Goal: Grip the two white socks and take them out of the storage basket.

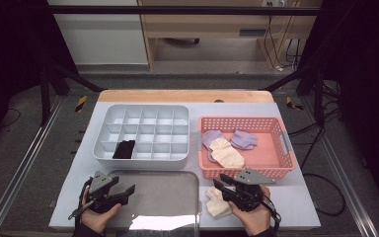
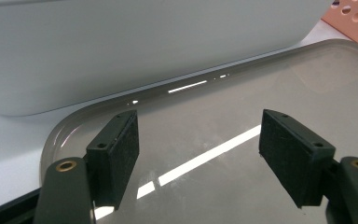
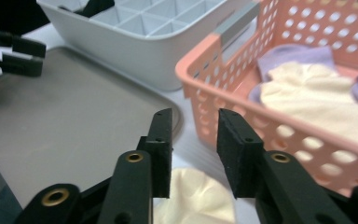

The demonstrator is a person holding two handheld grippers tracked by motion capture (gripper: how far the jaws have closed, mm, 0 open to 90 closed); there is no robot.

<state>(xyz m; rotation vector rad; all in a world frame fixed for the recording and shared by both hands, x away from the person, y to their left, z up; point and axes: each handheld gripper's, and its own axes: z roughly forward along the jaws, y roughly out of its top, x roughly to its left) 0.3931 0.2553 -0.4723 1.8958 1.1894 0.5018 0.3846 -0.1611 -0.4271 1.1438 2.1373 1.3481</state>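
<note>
A cream sock (image 1: 217, 204) (image 3: 193, 198) lies on the white mat between the grey tray (image 1: 163, 195) and the pink basket (image 1: 288, 148). My right gripper (image 1: 223, 186) (image 3: 195, 140) hovers just over it, open, with nothing between its jaws. My left gripper (image 1: 127, 193) (image 2: 198, 158) is wide open above the tray's (image 2: 307, 84) left part, holding nothing. In the basket (image 3: 214, 88) lie another cream sock (image 1: 228, 155) (image 3: 317, 102) and purple socks (image 1: 244, 139) (image 3: 298, 56). A black sock (image 1: 124, 149) sits in a front compartment of the grey divided box (image 1: 109, 116) (image 2: 144, 42) (image 3: 135, 46).
The divided box stands behind the tray (image 3: 74, 121), the basket to its right. The left gripper (image 3: 18, 53) appears far off in the right gripper view. Mat edges run close to both hands; a wooden table strip (image 1: 185, 96) lies at the back.
</note>
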